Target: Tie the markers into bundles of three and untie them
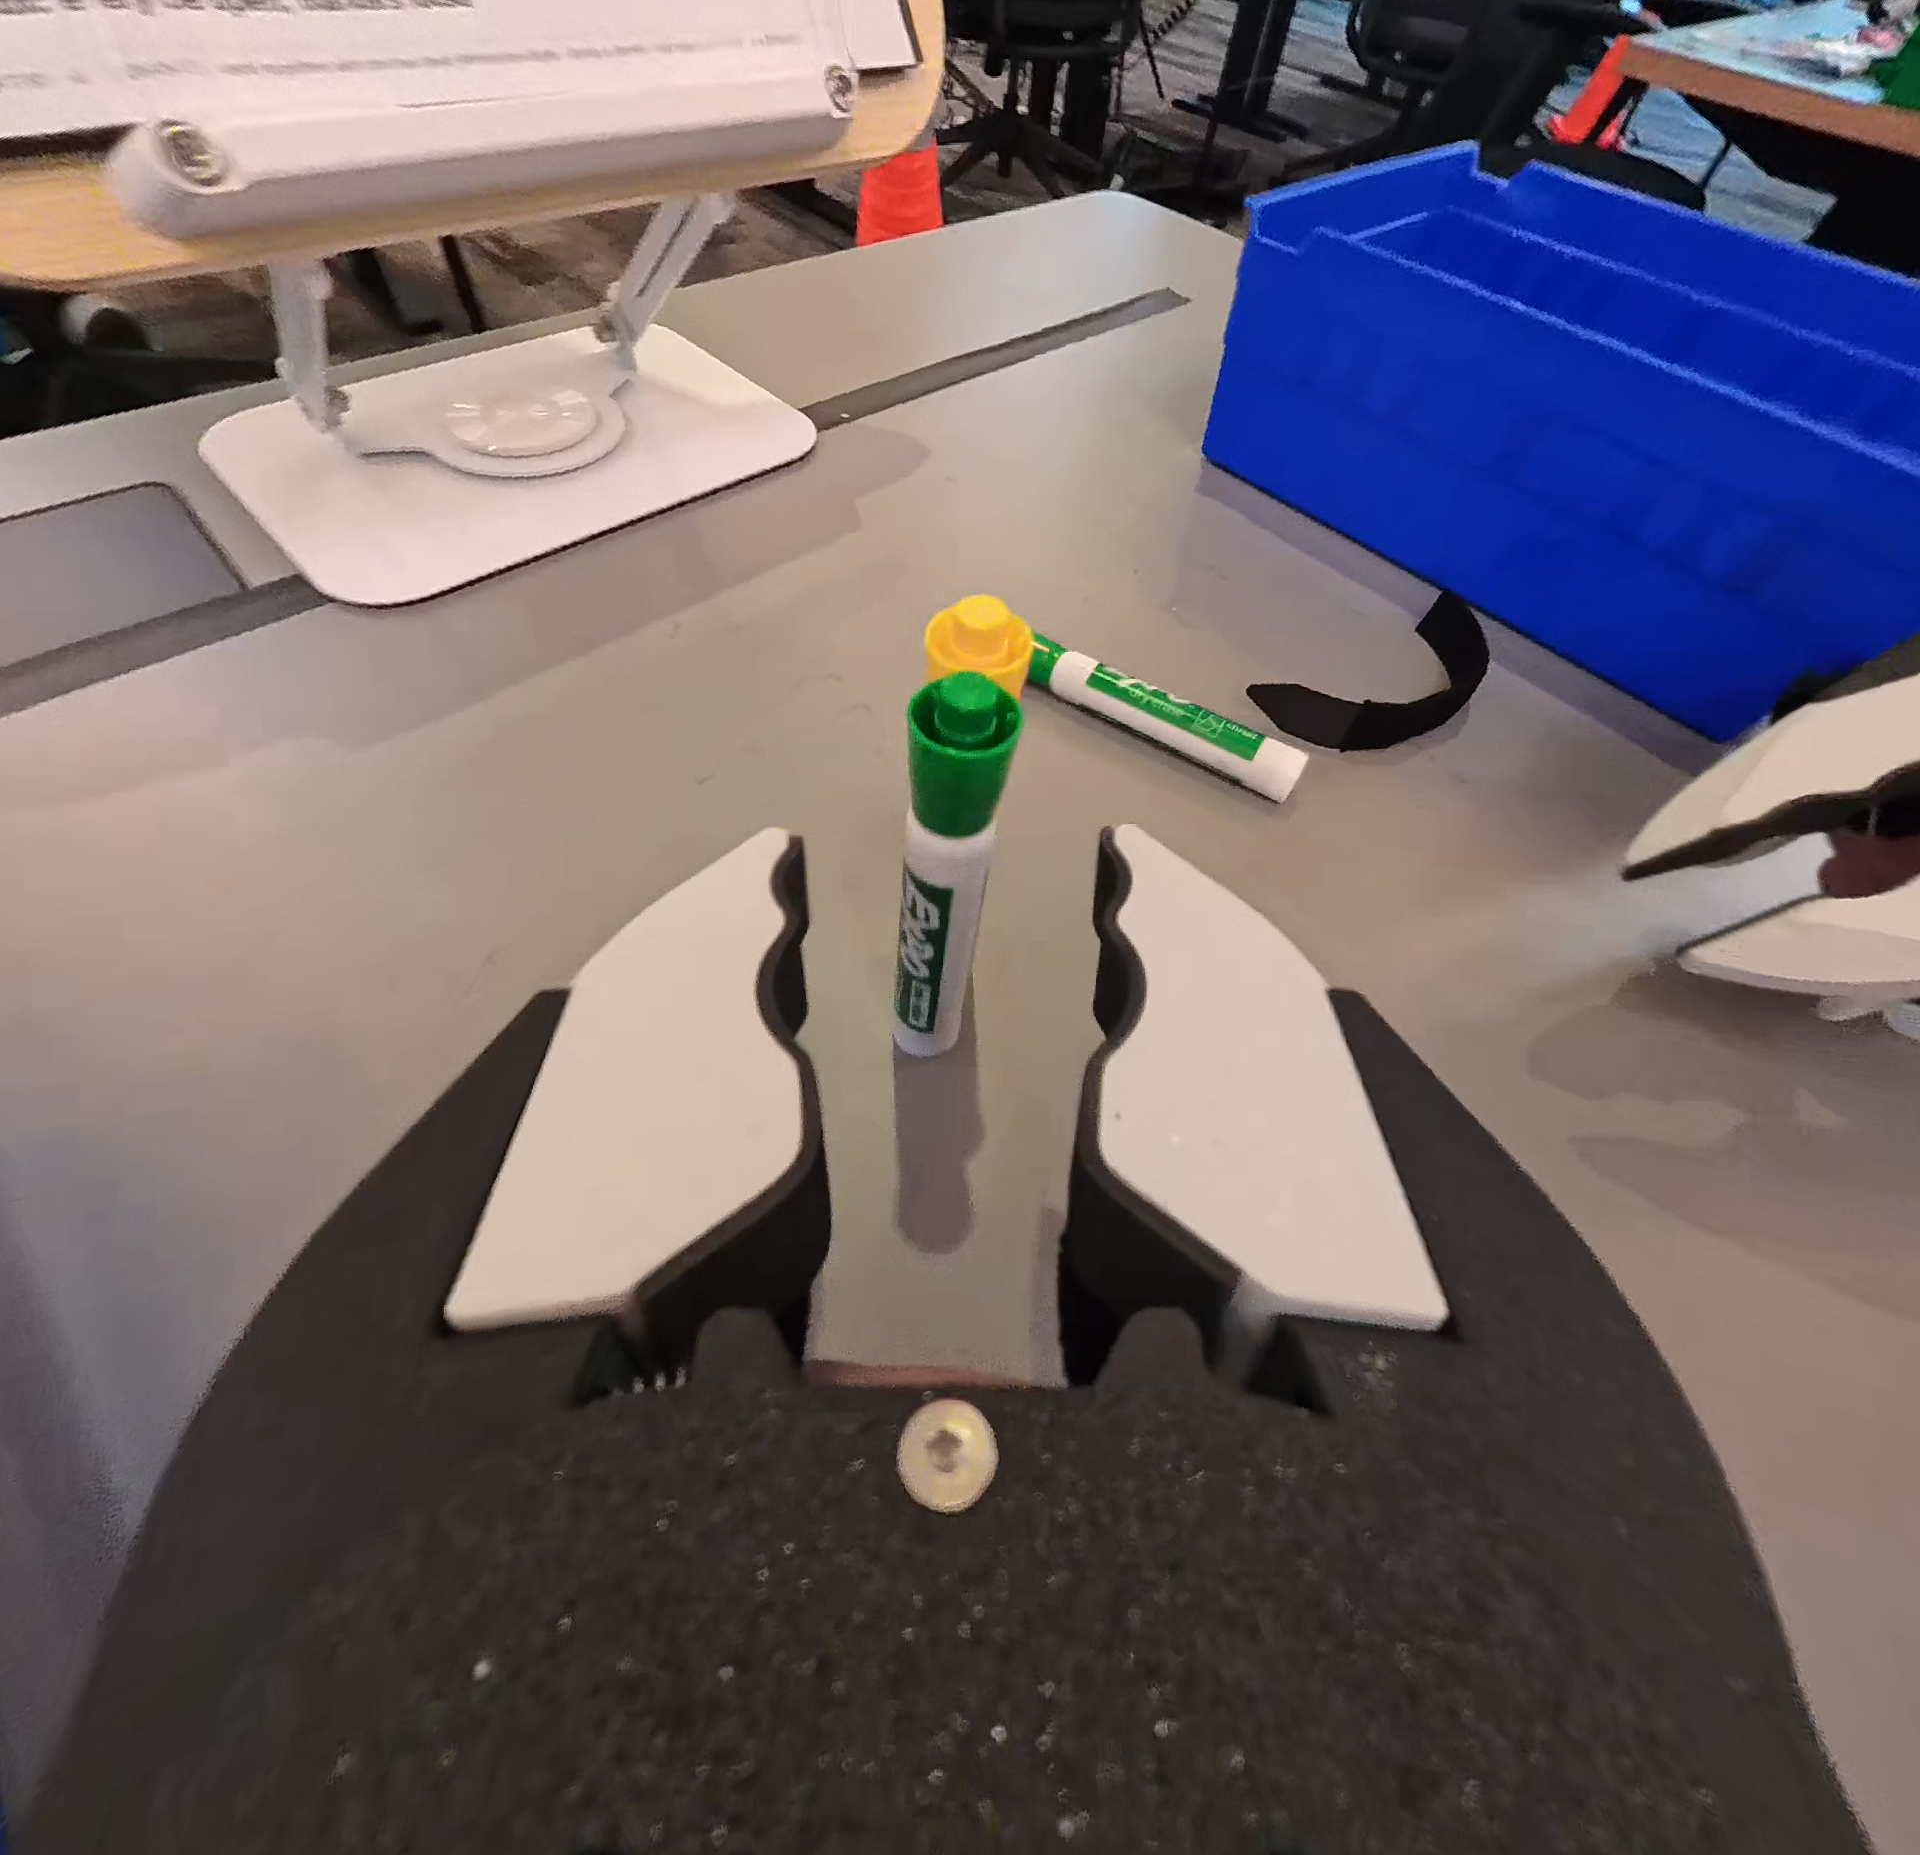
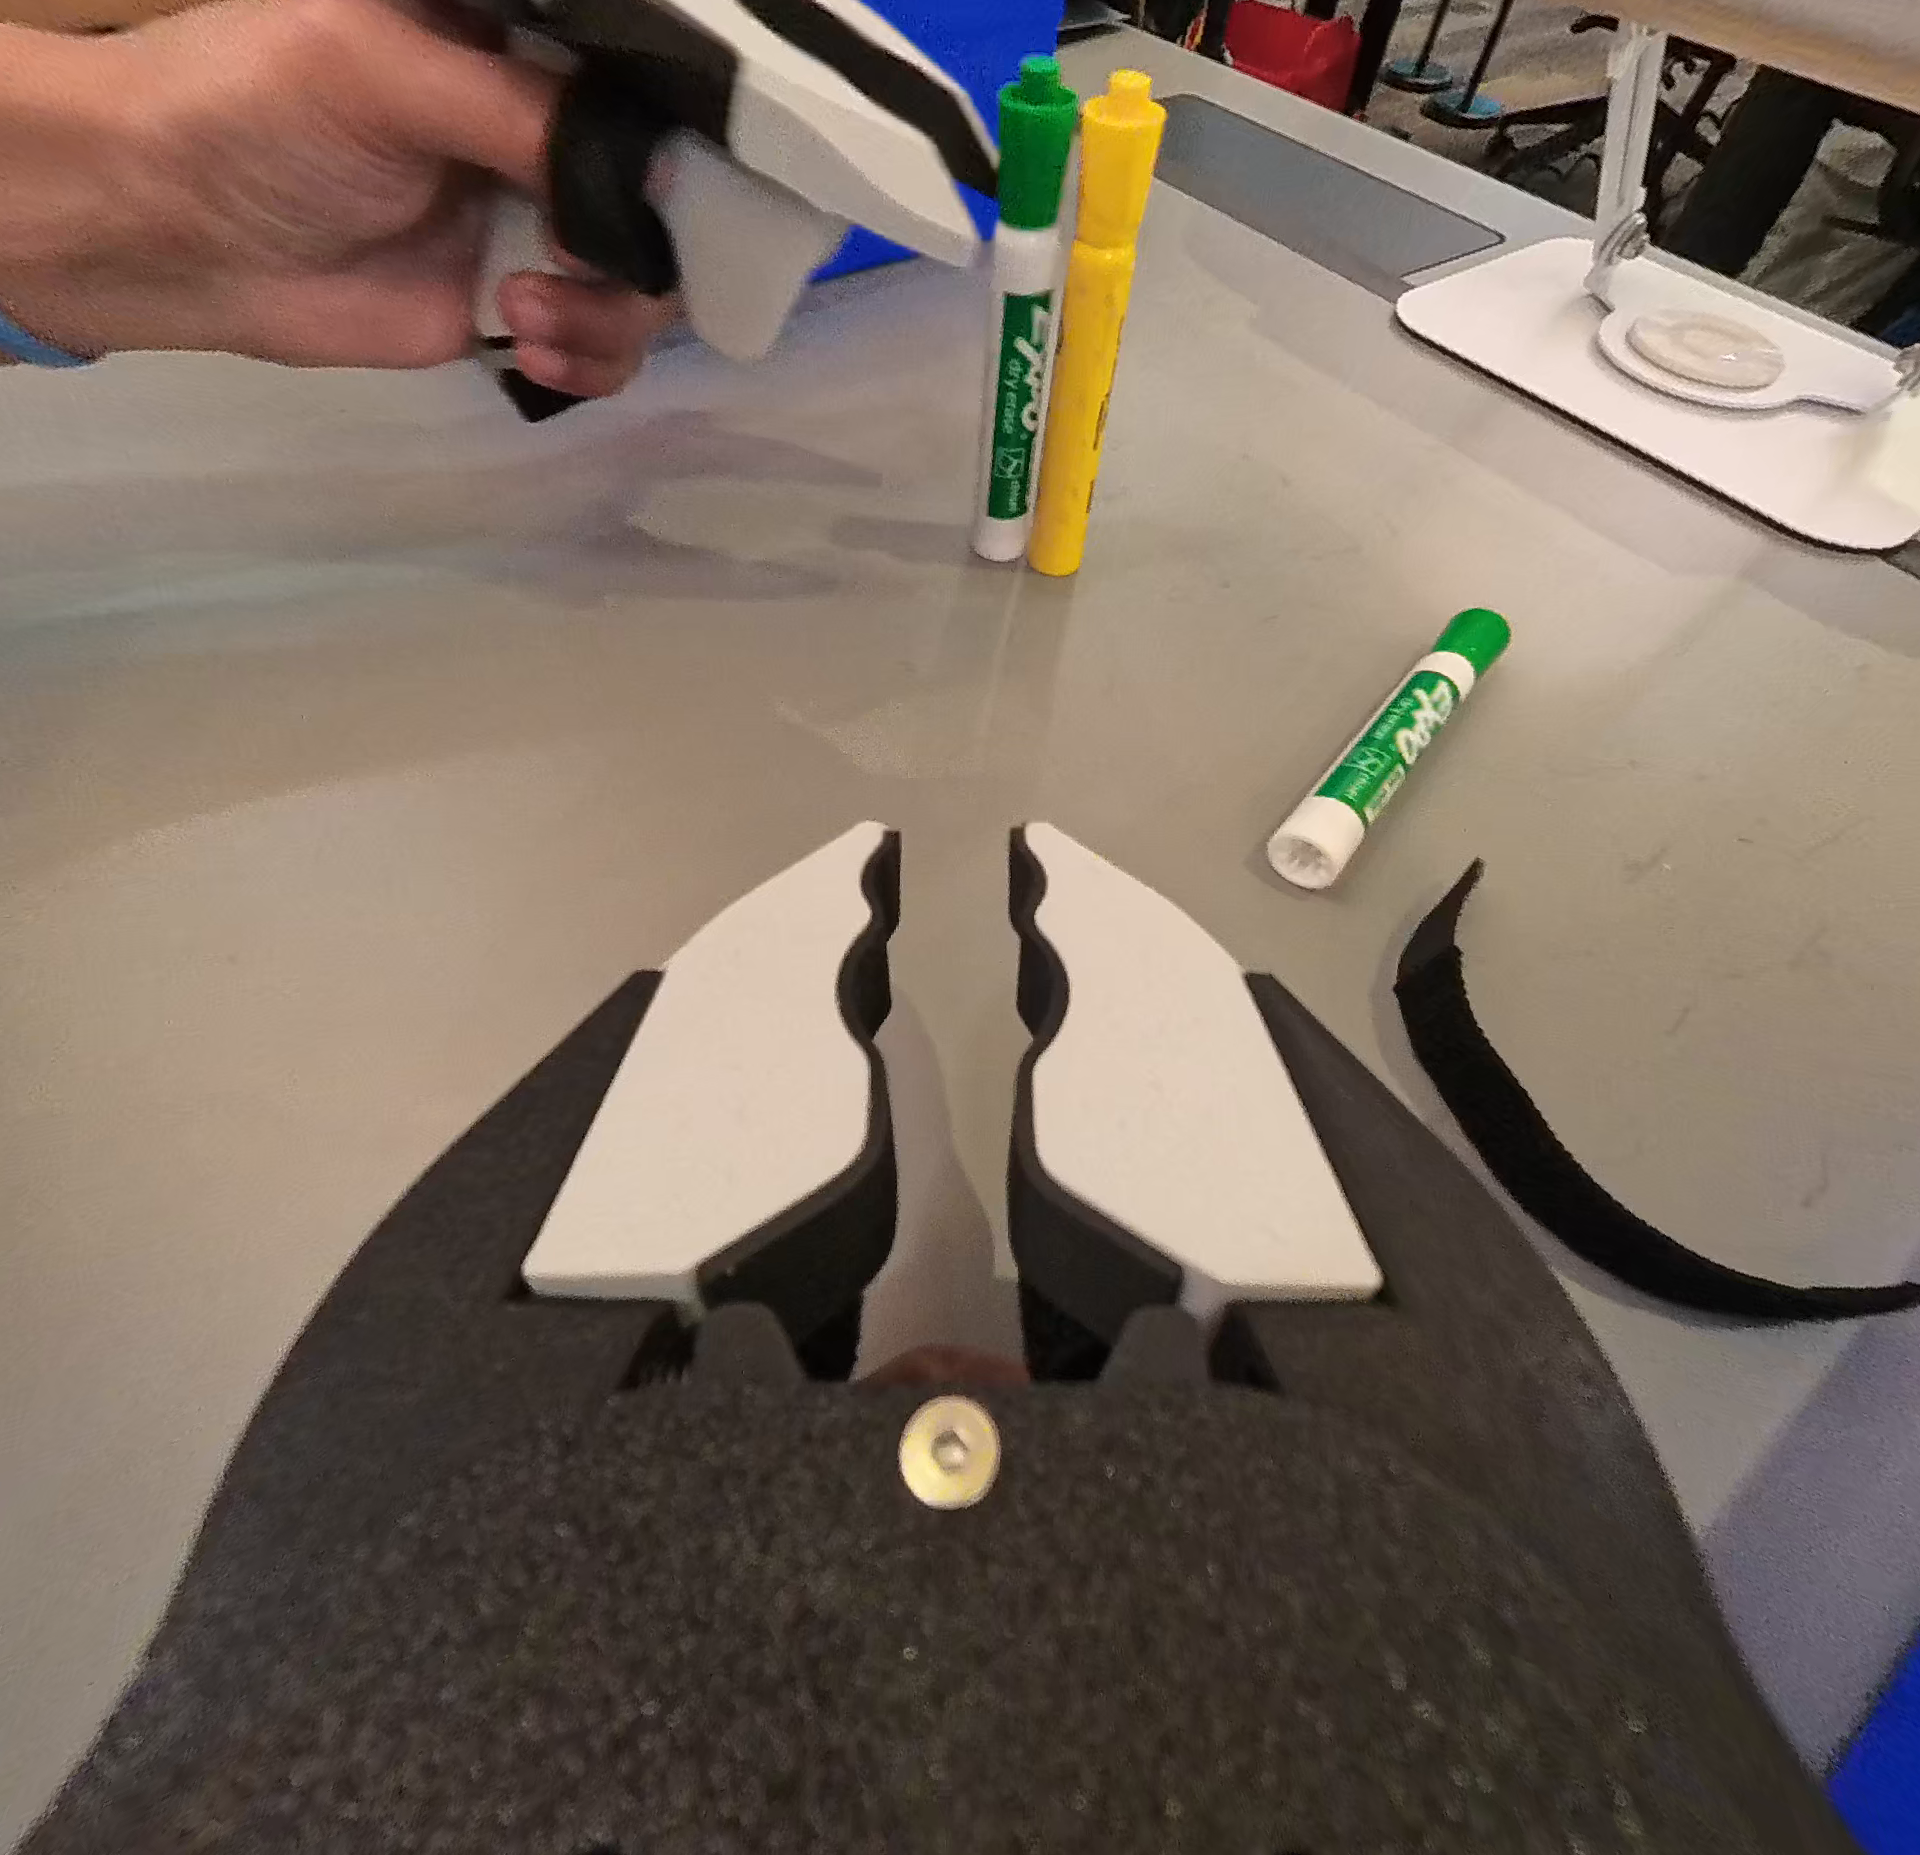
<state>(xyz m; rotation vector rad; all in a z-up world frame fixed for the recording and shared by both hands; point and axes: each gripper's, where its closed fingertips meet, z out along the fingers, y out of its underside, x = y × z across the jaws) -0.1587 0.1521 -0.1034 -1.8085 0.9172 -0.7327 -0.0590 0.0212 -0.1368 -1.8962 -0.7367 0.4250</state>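
Note:
A green-capped white marker (image 1: 940,870) (image 2: 1021,309) stands upright on the grey table, touching an upright yellow marker (image 1: 977,642) (image 2: 1096,319). A second green marker (image 1: 1169,714) (image 2: 1387,745) lies flat nearby. A black strap (image 1: 1382,699) (image 2: 1507,1130) lies curled and open on the table. My left gripper (image 1: 951,849) is open, its fingers on either side of the standing green marker without touching it. My right gripper (image 2: 954,839) is open and empty, low over the table, short of the lying marker and the strap.
A blue bin (image 1: 1579,403) stands at the table's far right in the left wrist view. A white stand (image 1: 499,455) (image 2: 1683,371) holds a board with paper. A hand (image 2: 260,195) holds the left gripper.

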